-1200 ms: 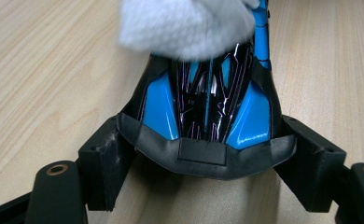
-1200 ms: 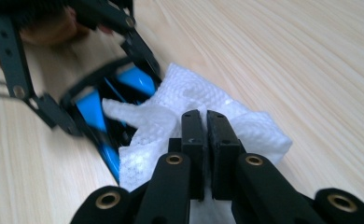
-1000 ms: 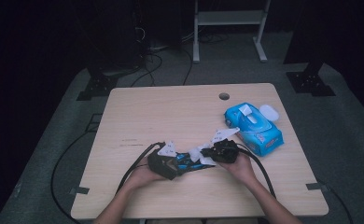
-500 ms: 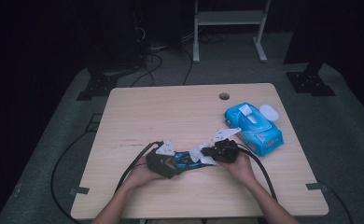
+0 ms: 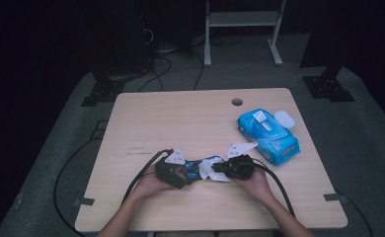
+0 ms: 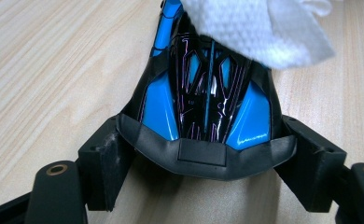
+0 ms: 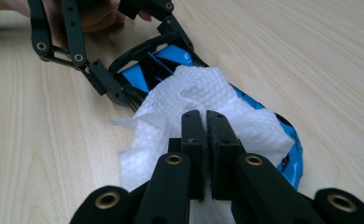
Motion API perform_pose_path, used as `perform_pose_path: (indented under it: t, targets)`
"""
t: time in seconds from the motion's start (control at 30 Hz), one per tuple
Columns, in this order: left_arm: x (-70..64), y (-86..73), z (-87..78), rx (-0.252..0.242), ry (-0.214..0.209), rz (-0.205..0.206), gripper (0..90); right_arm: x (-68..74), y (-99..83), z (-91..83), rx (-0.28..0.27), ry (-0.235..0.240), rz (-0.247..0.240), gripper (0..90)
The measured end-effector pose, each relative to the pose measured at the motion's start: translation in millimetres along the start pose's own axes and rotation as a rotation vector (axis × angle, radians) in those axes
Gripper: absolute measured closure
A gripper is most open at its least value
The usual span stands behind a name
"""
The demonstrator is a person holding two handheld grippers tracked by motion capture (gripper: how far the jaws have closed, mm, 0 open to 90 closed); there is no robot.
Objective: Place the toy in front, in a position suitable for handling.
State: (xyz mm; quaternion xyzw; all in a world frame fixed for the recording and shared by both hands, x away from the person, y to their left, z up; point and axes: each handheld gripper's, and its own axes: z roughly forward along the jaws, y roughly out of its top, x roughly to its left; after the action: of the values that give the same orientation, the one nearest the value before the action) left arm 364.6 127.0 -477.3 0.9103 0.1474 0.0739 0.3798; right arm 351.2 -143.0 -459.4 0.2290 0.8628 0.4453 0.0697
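A blue and black toy car (image 6: 203, 107) lies on the wooden table (image 5: 180, 118) near its front edge. My left gripper (image 6: 208, 158) is shut on the car's rear end, with a jaw against each side. A white wipe (image 7: 189, 93) rests on top of the car, and my right gripper (image 7: 203, 121) is shut on it. In the high view the left gripper (image 5: 180, 173) and right gripper (image 5: 217, 169) face each other, with the car (image 5: 196, 167) and the wipe (image 5: 211, 170) between them.
A blue pack of wipes (image 5: 268, 131) with its lid flipped open lies at the table's right side. A cable hole (image 5: 237, 102) sits near the far edge. Cables trail from both grippers off the front of the table.
My right gripper has shifted slightly toward me and to the left, taking the wipe along the car. The left gripper and the car stay put.
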Motion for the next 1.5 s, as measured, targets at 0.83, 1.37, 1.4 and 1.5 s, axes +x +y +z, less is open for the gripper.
perform_pose_path:
  t: [0.83,1.37,1.4,1.5]
  targets:
    - [1.2,0.6,0.8,-0.002,-0.007,0.01,24.5,-33.8,16.2,13.1,0.015,-0.119,0.068,86.2]
    - [4.1,-1.8,-2.3,-0.005,0.013,0.008,28.8,-19.7,-22.3,-22.4,0.058,-0.129,0.068,86.1]
    - [3.7,-1.4,-1.8,-0.008,0.014,0.007,28.5,-19.6,-22.6,-22.5,0.058,-0.13,0.068,86.1]
    - [4.2,2.1,1.5,0.009,0.013,-0.009,21.3,-22.1,-23.2,-21.8,0.051,-0.122,0.082,86.2]
